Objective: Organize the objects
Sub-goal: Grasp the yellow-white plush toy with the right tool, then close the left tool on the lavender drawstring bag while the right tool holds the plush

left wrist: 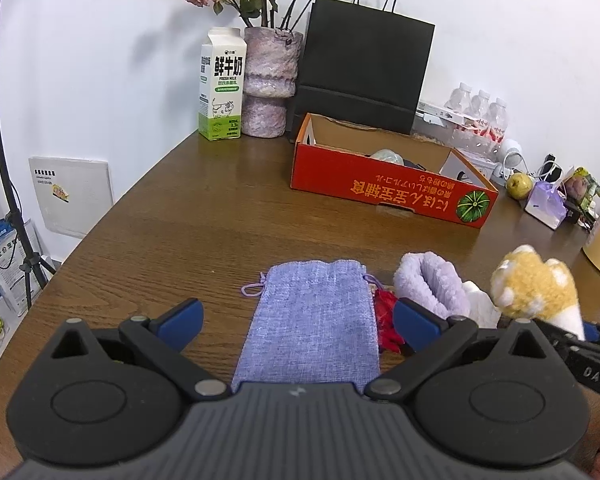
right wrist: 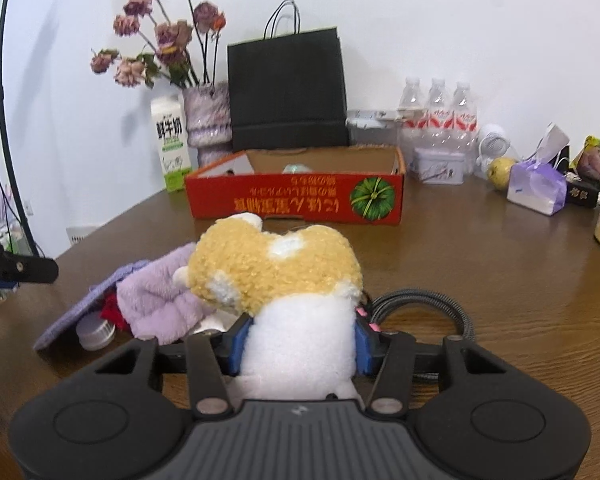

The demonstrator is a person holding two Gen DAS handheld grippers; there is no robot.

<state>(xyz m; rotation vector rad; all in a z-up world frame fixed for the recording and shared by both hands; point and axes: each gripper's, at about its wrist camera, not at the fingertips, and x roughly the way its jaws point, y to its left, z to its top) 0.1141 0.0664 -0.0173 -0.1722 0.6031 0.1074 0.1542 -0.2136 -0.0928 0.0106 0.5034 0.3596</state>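
Note:
My right gripper (right wrist: 300,344) is shut on a plush cat paw (right wrist: 276,268). Its blue pads press the paw's white wrist from both sides, and the tan toes point away from me. The paw (left wrist: 536,280) also shows at the right in the left wrist view. My left gripper (left wrist: 298,316) stands open, its fingers on either side of a flat lilac drawstring pouch (left wrist: 312,320) on the table. Between pouch and paw lie a fluffy purple cloth (left wrist: 432,280) and a small red item (left wrist: 386,320). An open red cardboard box (right wrist: 292,196) sits further back.
Along the wall stand a milk carton (left wrist: 220,88), a vase of dried roses (left wrist: 268,80), a black paper bag (left wrist: 360,68) and water bottles (right wrist: 440,120). A pear (right wrist: 500,172), a tissue pack (right wrist: 536,188) and a tin (right wrist: 438,166) sit right. A black cable (right wrist: 432,308) coils by the paw.

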